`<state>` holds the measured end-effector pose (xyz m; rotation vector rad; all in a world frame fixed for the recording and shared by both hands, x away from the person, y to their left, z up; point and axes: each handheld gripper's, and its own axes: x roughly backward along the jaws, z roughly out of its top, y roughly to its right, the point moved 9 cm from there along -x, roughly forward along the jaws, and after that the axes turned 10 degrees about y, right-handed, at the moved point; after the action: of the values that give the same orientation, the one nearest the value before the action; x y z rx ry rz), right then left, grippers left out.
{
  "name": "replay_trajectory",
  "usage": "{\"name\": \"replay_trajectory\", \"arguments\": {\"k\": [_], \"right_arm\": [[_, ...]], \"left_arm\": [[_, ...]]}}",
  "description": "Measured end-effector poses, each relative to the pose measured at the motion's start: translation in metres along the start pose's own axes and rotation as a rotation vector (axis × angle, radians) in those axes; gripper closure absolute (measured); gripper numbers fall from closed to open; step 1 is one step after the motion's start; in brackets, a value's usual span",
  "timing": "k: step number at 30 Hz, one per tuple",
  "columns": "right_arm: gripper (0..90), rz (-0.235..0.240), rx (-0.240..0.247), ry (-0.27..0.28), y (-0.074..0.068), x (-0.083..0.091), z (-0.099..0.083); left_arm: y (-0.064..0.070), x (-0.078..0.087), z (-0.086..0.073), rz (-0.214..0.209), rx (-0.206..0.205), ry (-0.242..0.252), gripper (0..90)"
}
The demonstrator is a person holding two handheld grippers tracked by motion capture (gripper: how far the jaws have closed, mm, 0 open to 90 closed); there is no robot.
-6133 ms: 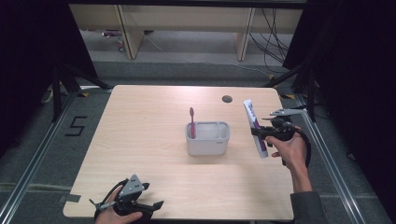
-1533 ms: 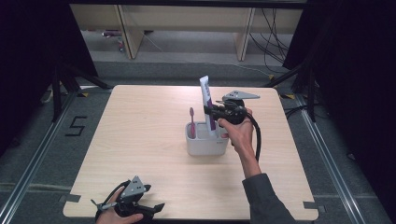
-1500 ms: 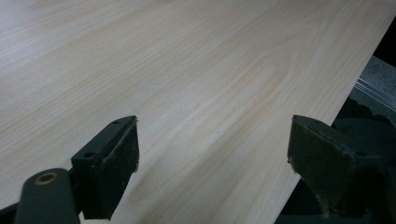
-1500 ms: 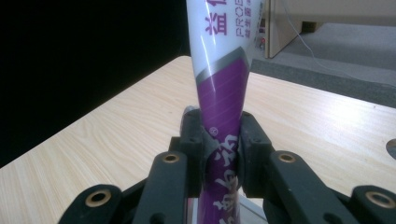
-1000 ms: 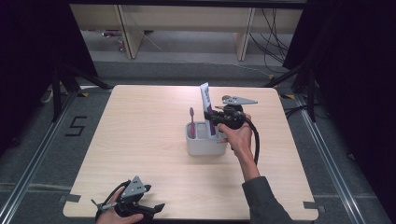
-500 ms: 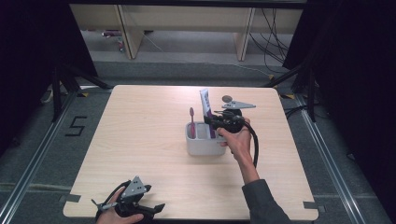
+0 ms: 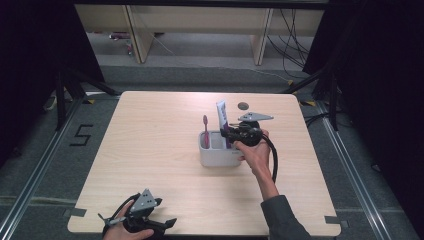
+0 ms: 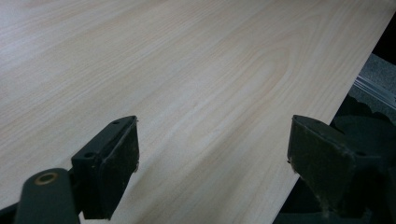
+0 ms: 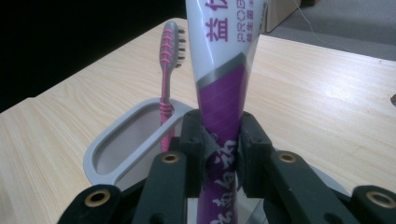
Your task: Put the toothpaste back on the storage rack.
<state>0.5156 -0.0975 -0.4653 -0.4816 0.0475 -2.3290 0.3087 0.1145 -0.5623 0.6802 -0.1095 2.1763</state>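
Surface: pale wood table (image 7: 150,150) on a dark floor, a shelving frame beyond its far edge; a small dark disc (image 7: 243,106) lies on the top near 12 o'clock.
Holder: grey-white toothbrush holder (image 7: 219,156) stands just right of the table's centre; its oval opening shows in the right gripper view (image 9: 100,154).
Toothbrush: pink toothbrush (image 7: 205,131) is upright in the holder's 9 o'clock end, bristles up (image 9: 169,60).
Toothpaste: white and purple toothpaste tube (image 7: 223,120) is held upright over the holder's 3 o'clock end, just beside the brush and apart from it (image 9: 224,93).
Right gripper: your right gripper (image 7: 235,134) has its jaws pinched on the tube's purple lower part (image 9: 219,158); the pads dent the tube slightly.
Left gripper: your left gripper (image 7: 137,220) rests at the table's 7 o'clock edge, jaws spread wide over bare wood (image 8: 210,154), nothing between them.
Step in hand: lowering the tube into the holder, by my reading.
Hedge: the tube's bottom end is hidden behind the jaws, so I cannot tell whether it has reached the holder's floor.
Next move: keep the tube vertical, sink it straight down clear of the brush and the rim, then part the jaws and lift away towards 3 o'clock.
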Motion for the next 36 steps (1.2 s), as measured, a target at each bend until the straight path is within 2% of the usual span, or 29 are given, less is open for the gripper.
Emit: {"name": "replay_trajectory", "arguments": {"k": [1,3,5,7,8,9,10,12,13,14,17,18,20,21,22,23,24,25,27,28,30,31,32,34,35,36], "right_arm": [[75.4,0.002,-0.002,-0.007,-0.001,0.000,-0.001],[75.4,-0.012,-0.007,-0.013,0.000,0.001,-0.003],[75.3,-0.001,-0.009,-0.012,-0.001,0.000,-0.003],[75.3,-0.015,0.012,-0.011,0.002,0.000,-0.003],[75.3,-0.004,-0.004,-0.012,0.000,0.000,-0.004],[75.2,0.000,0.006,-0.013,0.000,0.000,-0.004],[75.2,-0.010,-0.010,-0.014,0.000,0.000,-0.005],[75.2,-0.017,-0.010,-0.022,0.000,0.000,-0.006],[75.2,-0.021,0.006,-0.031,0.001,0.001,-0.006],[75.1,-0.024,0.021,-0.016,0.001,0.000,-0.006],[75.1,-0.010,0.006,-0.034,-0.001,0.001,-0.009],[75.0,-0.026,0.010,-0.037,0.000,0.002,-0.009],[74.9,-0.033,0.046,-0.030,0.004,0.001,-0.009],[74.8,-0.032,0.047,-0.030,0.004,0.001,-0.010],[74.8,-0.033,0.043,-0.030,0.003,0.001,-0.010],[74.7,-0.023,0.010,-0.034,0.000,0.001,-0.010],[74.7,-0.025,0.008,-0.036,0.000,0.002,-0.011],[74.7,-0.024,0.030,-0.041,0.001,0.002,-0.011],[74.4,-0.030,0.033,-0.050,0.001,0.003,-0.012],[74.3,-0.036,0.049,-0.044,0.002,0.003,-0.012],[74.0,-0.034,0.025,-0.046,-0.001,0.003,-0.013],[74.0,-0.034,0.026,-0.054,-0.001,0.003,-0.014],[73.9,-0.025,0.055,-0.053,0.001,0.002,-0.015],[73.7,-0.028,0.034,-0.063,-0.002,0.002,-0.016],[73.5,-0.028,0.062,-0.059,0.000,0.002,-0.016],[73.3,-0.040,0.079,-0.064,0.001,0.003,-0.016]], "left_arm": [[-0.001,0.001,-0.001,-0.005,-0.019,-0.017,16.2],[-0.001,0.001,-0.001,-0.004,-0.018,-0.015,16.2],[-0.001,0.001,-0.001,-0.005,-0.018,-0.015,16.2],[-0.001,0.001,-0.001,-0.003,-0.015,-0.012,16.2],[-0.001,0.001,-0.001,-0.005,-0.018,-0.015,16.2],[-0.001,0.001,-0.001,-0.005,-0.018,-0.015,16.2],[-0.001,0.001,-0.001,-0.005,-0.019,-0.015,16.2],[-0.001,0.001,-0.001,-0.006,-0.019,-0.015,16.2],[-0.001,0.001,-0.001,-0.006,-0.019,-0.015,16.2],[-0.001,0.001,-0.001,-0.005,-0.018,-0.015,16.2],[-0.001,0.001,-0.001,-0.005,-0.019,-0.015,16.2],[-0.001,0.001,-0.001,-0.006,-0.019,-0.015,16.2],[-0.001,0.001,-0.001,-0.006,-0.020,-0.016,16.2],[-0.001,0.001,-0.001,-0.005,-0.020,-0.016,16.2],[-0.001,0.001,-0.001,-0.006,-0.020,-0.016,16.2],[-0.001,0.001,-0.001,-0.005,-0.019,-0.016,16.2],[-0.001,0.001,-0.001,-0.005,-0.019,-0.016,16.2],[-0.001,0.001,-0.001,-0.006,-0.019,-0.015,16.2],[0.000,0.000,-0.001,-0.005,-0.012,-0.008,16.2],[0.000,0.000,-0.001,-0.005,-0.011,-0.008,16.2],[0.000,0.000,-0.001,-0.005,-0.012,-0.008,16.2],[0.000,0.000,-0.001,-0.005,-0.011,-0.008,16.2],[0.000,0.000,-0.001,-0.005,-0.012,-0.008,16.2],[0.000,0.000,-0.001,-0.005,-0.012,-0.009,16.2],[0.000,0.000,-0.001,-0.005,-0.011,-0.008,16.2],[-0.002,0.001,-0.002,-0.001,-0.032,-0.024,16.2]]}}
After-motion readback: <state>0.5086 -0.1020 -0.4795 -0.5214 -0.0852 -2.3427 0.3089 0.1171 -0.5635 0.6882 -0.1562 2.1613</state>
